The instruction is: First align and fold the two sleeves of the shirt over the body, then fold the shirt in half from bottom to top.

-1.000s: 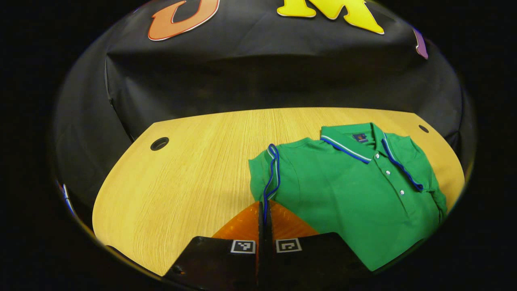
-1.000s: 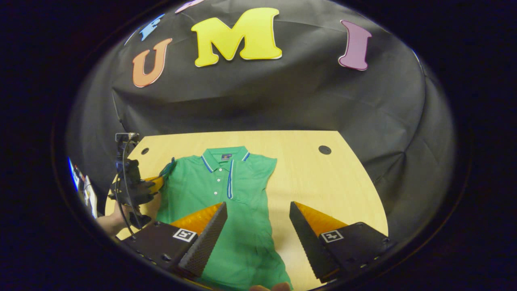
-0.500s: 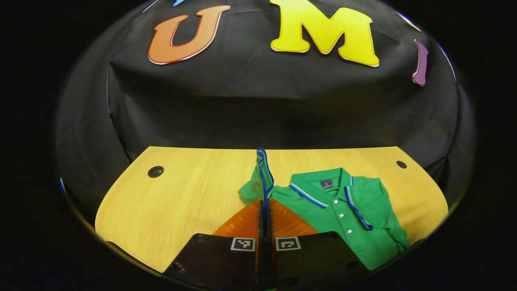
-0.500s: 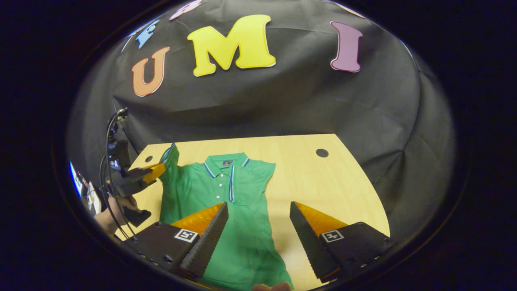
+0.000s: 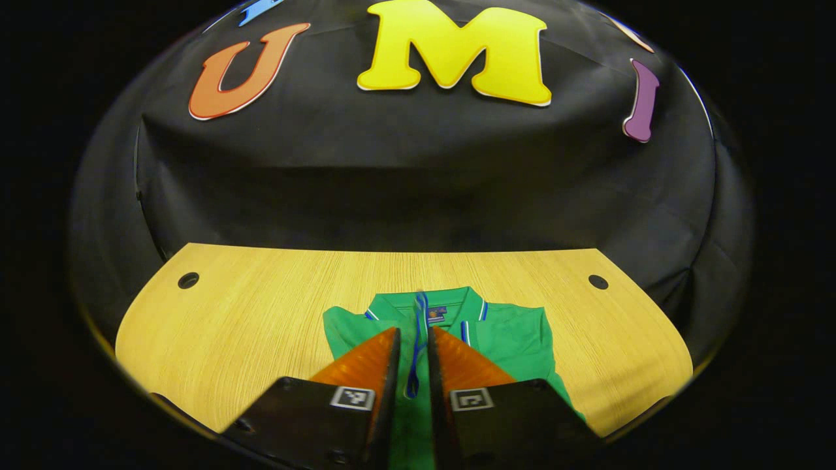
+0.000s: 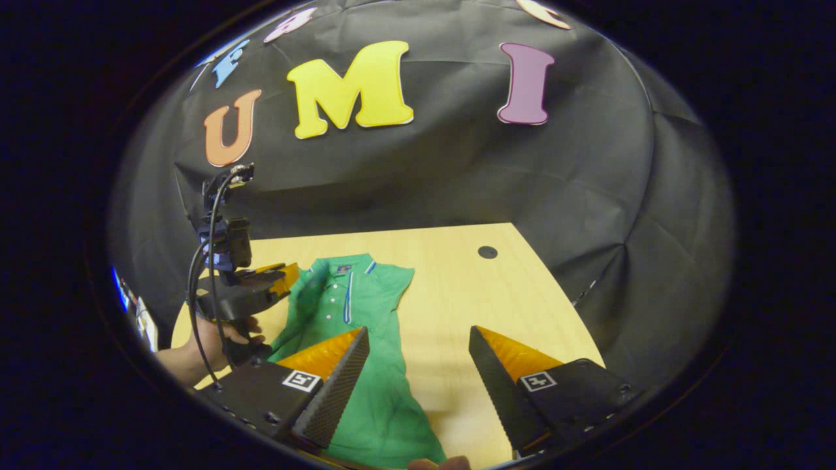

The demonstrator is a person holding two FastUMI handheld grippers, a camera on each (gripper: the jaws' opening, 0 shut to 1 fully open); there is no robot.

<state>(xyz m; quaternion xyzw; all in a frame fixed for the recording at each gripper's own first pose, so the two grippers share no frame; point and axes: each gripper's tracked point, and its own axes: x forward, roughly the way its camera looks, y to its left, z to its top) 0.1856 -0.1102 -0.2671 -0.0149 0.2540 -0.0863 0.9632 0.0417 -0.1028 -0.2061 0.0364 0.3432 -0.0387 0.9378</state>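
Over the shirt [image 5: 509, 333], the left claw [image 5: 413, 339] pinches the sleeve [image 5: 418, 346] to lay it on the body; the right claw [image 6: 418, 343] waits released.

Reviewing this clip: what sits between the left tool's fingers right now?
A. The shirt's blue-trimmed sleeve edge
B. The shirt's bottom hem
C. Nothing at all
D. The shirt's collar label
A. In the left gripper view, the left tool has its fingers close together with the blue-trimmed sleeve edge of the green shirt running up between them, over the shirt's body.
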